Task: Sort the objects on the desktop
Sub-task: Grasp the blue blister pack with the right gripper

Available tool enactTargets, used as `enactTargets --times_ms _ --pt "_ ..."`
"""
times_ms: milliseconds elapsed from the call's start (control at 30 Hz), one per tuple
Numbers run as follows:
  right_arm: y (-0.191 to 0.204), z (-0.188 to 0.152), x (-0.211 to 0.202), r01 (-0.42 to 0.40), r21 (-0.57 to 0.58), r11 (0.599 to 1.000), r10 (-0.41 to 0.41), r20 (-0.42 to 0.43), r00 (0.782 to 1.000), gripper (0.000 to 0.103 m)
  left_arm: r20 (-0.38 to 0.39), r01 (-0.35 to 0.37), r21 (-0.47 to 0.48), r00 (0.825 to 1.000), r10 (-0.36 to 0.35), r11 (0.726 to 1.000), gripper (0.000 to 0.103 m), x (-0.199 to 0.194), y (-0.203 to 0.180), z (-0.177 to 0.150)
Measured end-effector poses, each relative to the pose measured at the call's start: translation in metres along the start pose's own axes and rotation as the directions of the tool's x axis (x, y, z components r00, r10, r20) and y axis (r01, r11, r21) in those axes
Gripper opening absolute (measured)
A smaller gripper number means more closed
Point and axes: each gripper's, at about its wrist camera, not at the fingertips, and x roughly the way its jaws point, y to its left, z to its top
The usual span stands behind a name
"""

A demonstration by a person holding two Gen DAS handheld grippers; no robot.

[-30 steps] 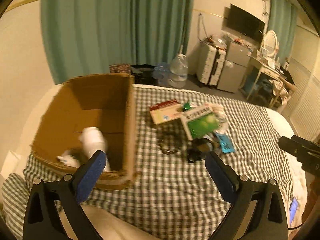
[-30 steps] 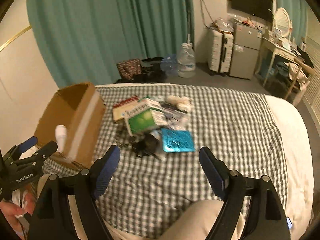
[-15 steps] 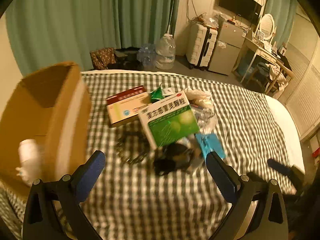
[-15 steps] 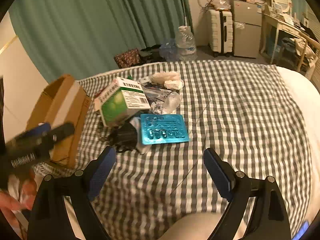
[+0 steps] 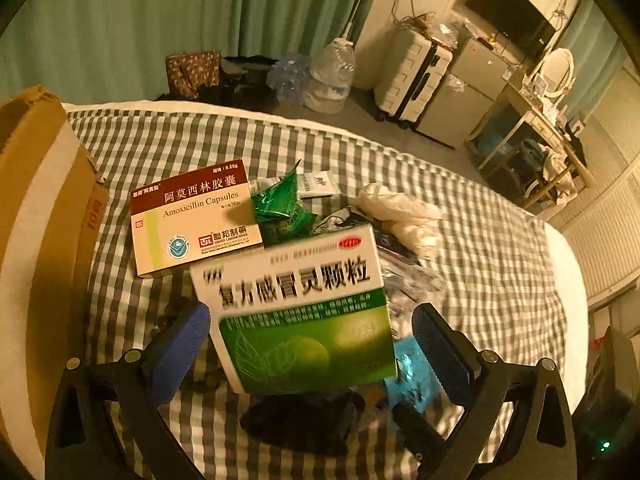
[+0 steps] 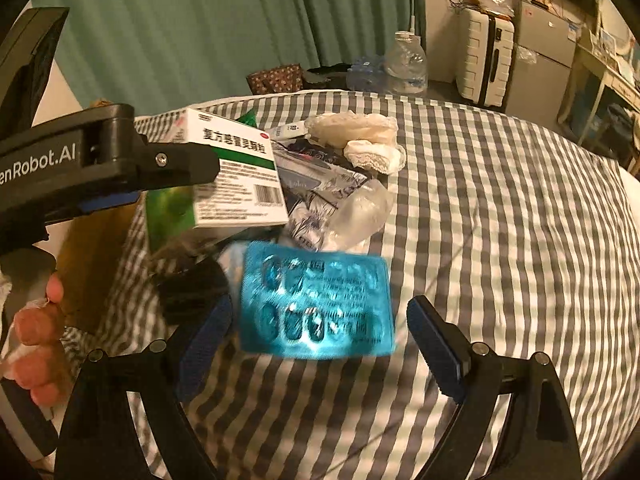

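A pile of objects lies on the checked bedspread (image 5: 500, 248). My left gripper (image 5: 312, 340) is open, its fingers on either side of a green and white medicine box (image 5: 304, 312) without touching it. A red and white amoxicillin box (image 5: 192, 220) lies behind it, with a green sachet (image 5: 280, 208) beside. My right gripper (image 6: 320, 336) is open around a blue blister pack (image 6: 316, 308) that lies on the cloth. The green box (image 6: 236, 176) and the left gripper's arm (image 6: 96, 160) also show in the right wrist view.
A cardboard box (image 5: 40, 220) stands at the left edge of the bed. White crumpled cloth (image 6: 360, 136), clear plastic wrap (image 6: 356, 212) and a black object (image 5: 304, 420) lie in the pile. Beyond the bed are a water jug (image 5: 332, 76), a suitcase (image 5: 412, 76) and a desk.
Both grippers have moved forward and down to the pile. The left now straddles the green box, the right the blue blister pack. The cardboard box has slid to the left edge of view.
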Motion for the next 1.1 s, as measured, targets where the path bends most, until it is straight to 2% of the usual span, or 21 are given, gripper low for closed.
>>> enactTargets --times_ms 133,267,500,633,700,833,933,1000,1033,1067,1100 --pt "-0.003 0.005 0.016 0.030 -0.018 0.999 -0.030 -0.009 1.000 0.090 -0.010 -0.071 0.019 0.997 0.071 0.997 0.103 0.016 0.002 0.004" --pt "-0.006 0.002 0.027 0.038 -0.018 0.999 -0.038 -0.029 0.999 0.090 0.024 -0.053 0.002 0.998 0.053 0.999 0.103 0.019 0.007 0.007" --pt "-0.025 -0.003 0.033 0.066 0.069 0.995 -0.060 -0.079 0.995 0.091 0.008 -0.015 0.017 1.000 0.015 1.000 0.103 0.019 0.013 0.005" --pt "-0.037 -0.008 0.039 0.058 0.120 0.991 -0.044 -0.118 0.992 0.095 -0.032 0.031 0.018 0.999 -0.030 0.999 0.103 0.018 0.017 0.001" --pt "-0.036 -0.009 0.044 0.064 0.114 0.991 -0.047 -0.146 0.988 0.096 -0.057 0.042 0.039 0.998 -0.040 0.998 0.103 0.017 0.015 -0.002" --pt "-0.022 -0.011 0.050 0.110 0.040 0.993 -0.103 -0.163 0.981 0.100 -0.072 0.028 0.103 0.997 -0.021 0.994 0.103 0.017 0.007 -0.007" --pt "-0.022 -0.013 0.049 0.103 0.042 0.994 -0.095 -0.164 0.982 0.099 -0.072 0.017 0.113 0.997 -0.009 0.993 0.103 0.018 0.003 -0.007" --pt "-0.021 -0.015 0.046 0.112 0.043 0.993 -0.104 -0.160 0.982 0.096 -0.071 0.007 0.131 0.997 0.002 0.991 0.103 0.018 0.000 -0.009" --pt "-0.022 -0.017 0.043 0.127 0.043 0.991 -0.119 -0.157 0.980 0.087 -0.072 0.001 0.147 0.997 0.010 0.989 0.103 0.017 -0.003 -0.011" --pt "-0.023 -0.016 0.039 0.138 0.045 0.989 -0.130 -0.148 0.980 0.073 -0.070 -0.006 0.174 0.997 0.019 0.985 0.103 0.016 -0.007 -0.013" --pt "-0.024 -0.017 0.034 0.138 0.049 0.989 -0.131 -0.136 0.982 0.066 -0.069 -0.010 0.193 0.997 0.024 0.981 0.103 0.016 -0.008 -0.015"
